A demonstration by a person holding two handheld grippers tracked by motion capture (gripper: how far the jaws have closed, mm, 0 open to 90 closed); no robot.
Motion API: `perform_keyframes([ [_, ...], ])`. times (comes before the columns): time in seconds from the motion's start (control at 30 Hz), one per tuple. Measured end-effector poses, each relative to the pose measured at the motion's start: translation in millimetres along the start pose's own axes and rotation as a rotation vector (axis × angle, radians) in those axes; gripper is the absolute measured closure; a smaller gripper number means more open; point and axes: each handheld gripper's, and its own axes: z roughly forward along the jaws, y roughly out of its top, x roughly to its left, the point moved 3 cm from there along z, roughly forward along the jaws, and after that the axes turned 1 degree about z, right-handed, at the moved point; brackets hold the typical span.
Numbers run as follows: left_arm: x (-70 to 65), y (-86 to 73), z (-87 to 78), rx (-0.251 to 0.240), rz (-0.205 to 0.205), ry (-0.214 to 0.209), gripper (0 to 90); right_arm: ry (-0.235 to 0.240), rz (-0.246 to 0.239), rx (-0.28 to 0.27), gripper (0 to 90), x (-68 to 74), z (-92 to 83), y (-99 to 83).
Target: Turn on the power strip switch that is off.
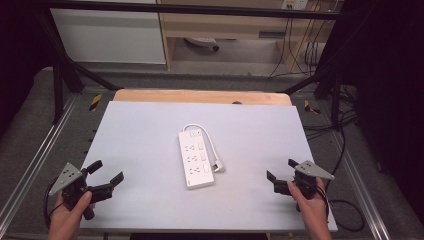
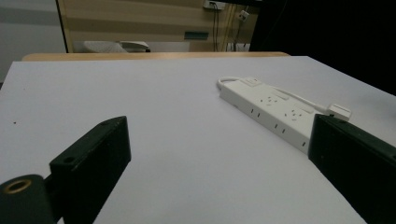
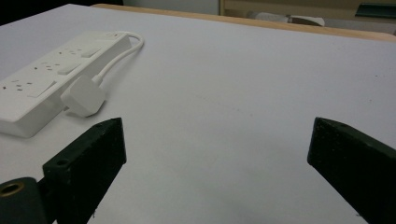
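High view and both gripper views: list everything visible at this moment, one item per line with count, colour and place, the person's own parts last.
power strip: 1, white, lying flat near the table's middle
cord: 1, white, loops from the strip's far end down its right side
plug: 1, white, on the table beside the strip's right edge
table: 1, pale grey top with a wooden far edge
left gripper: 1, black with grey plate, near-left corner, jaws apart, nothing between them
right gripper: 1, black with grey plate, near-right corner, jaws apart, nothing between them
hands: 2, one holding each gripper
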Motion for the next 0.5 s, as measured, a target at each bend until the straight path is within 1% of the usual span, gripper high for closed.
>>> perform_keyframes([
  [0.07,-0.2,-0.2,0.0,0.002,-0.003,0.003,6.0,-0.001,0.002,-0.007,4.4,-0.3,-1.2,0.8],
  [0.2,-2.2,0.8,-1.5,-0.004,0.005,-0.001,6.1,0.0,-0.002,-0.022,4.2,0.6,-3.2,3.4],
  [0.23,-3.6,1.6,-1.8,-0.012,0.003,-0.011,6.1,0.001,-0.002,-0.021,4.1,1.3,-3.3,3.7],
  [0.33,-5.1,2.3,-2.0,-0.015,0.007,-0.017,6.2,0.002,-0.014,-0.021,3.6,2.1,-2.7,4.1],
  [0.5,-9.6,4.9,-2.7,-0.027,0.013,-0.033,6.5,0.006,-0.021,-0.016,3.1,3.8,-2.1,4.8],
])
